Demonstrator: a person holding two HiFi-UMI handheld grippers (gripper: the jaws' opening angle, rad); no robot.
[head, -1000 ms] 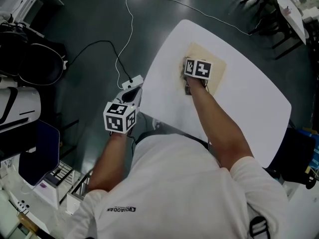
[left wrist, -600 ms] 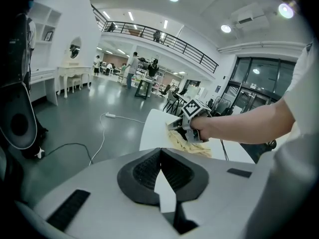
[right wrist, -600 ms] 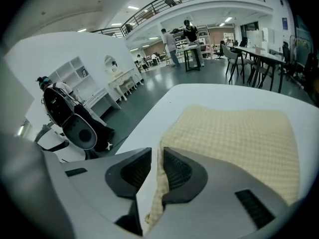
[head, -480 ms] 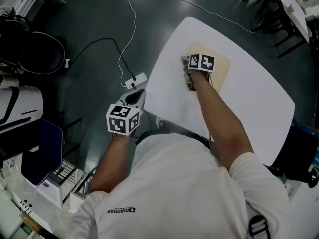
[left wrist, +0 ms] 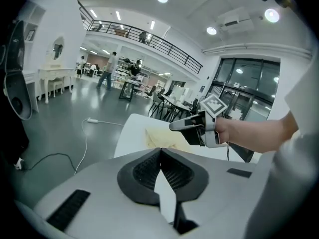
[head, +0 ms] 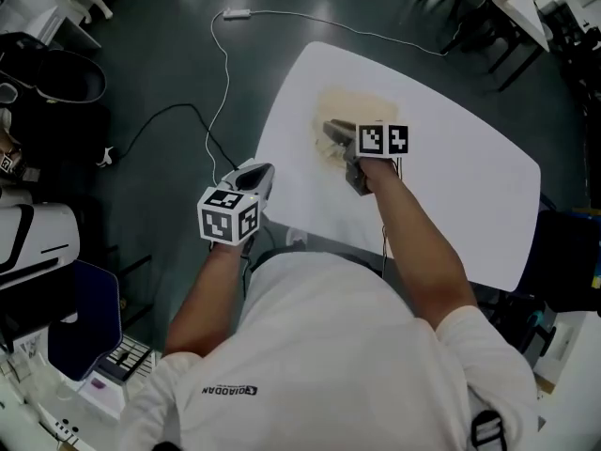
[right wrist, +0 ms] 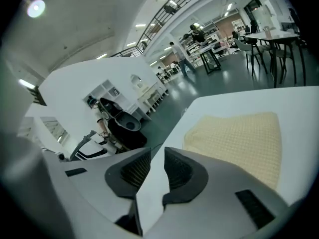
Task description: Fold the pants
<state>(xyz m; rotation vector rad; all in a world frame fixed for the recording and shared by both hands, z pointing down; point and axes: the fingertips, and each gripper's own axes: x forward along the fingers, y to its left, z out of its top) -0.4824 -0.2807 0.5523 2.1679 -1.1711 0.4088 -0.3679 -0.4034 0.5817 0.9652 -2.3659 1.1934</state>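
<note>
"QIAODAN" print, upside down, on white shirt (head: 329,346)

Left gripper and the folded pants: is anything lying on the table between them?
Nothing: in the head view only bare white table separates the left gripper from the pants. The left gripper view shows the same.

White short-sleeved shirt (head: 338,346); grey hand-held grippers (head: 258,172); black-and-white marker cubes (head: 228,216).
</note>
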